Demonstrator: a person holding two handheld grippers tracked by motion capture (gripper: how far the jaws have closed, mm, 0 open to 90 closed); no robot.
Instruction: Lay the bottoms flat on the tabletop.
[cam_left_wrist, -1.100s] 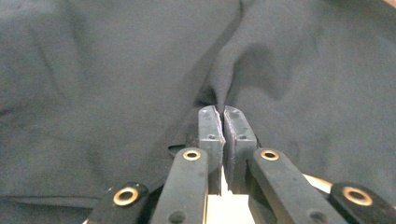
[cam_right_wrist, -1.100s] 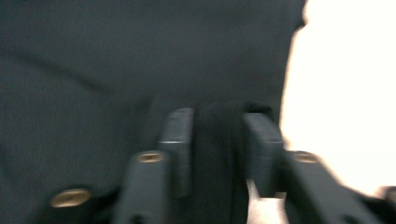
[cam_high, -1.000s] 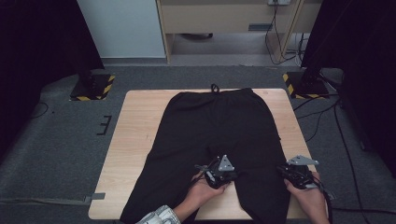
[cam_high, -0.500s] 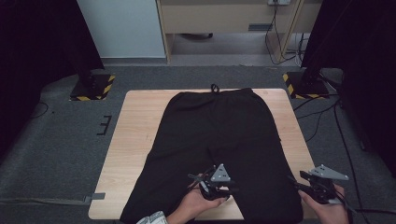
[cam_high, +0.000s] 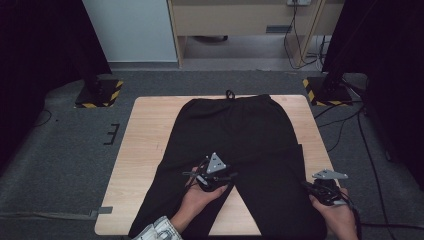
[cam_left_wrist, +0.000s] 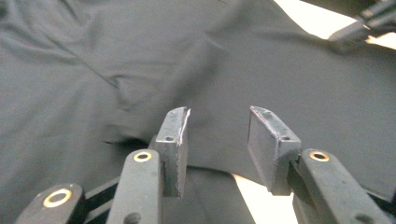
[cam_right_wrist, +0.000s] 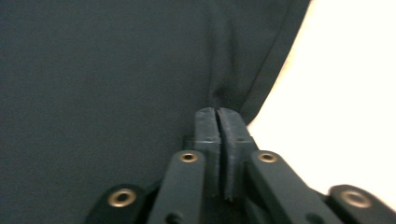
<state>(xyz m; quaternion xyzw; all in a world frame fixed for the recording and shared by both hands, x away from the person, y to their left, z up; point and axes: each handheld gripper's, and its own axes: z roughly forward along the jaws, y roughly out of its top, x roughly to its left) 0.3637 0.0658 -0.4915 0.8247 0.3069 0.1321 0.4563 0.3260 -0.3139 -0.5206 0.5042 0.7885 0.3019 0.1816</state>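
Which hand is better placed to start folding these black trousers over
Right. The right gripper is shut at the trousers' outer leg edge; whether it holds cloth is unclear. The left gripper stands open above the crotch.

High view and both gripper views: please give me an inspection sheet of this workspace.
Surface: wooden table, bare beside the cloth.
Job's things: black trousers flat, waistband at far edge.
Clutter: nothing seen.
Grippers: left gripper jaws open, just been opening, nothing between them; right gripper jaws just closed, seemingly pinching the trousers' edge.
Cables: floor cables at right.
Surroundings: grey carpet, dark curtains, striped stand bases.
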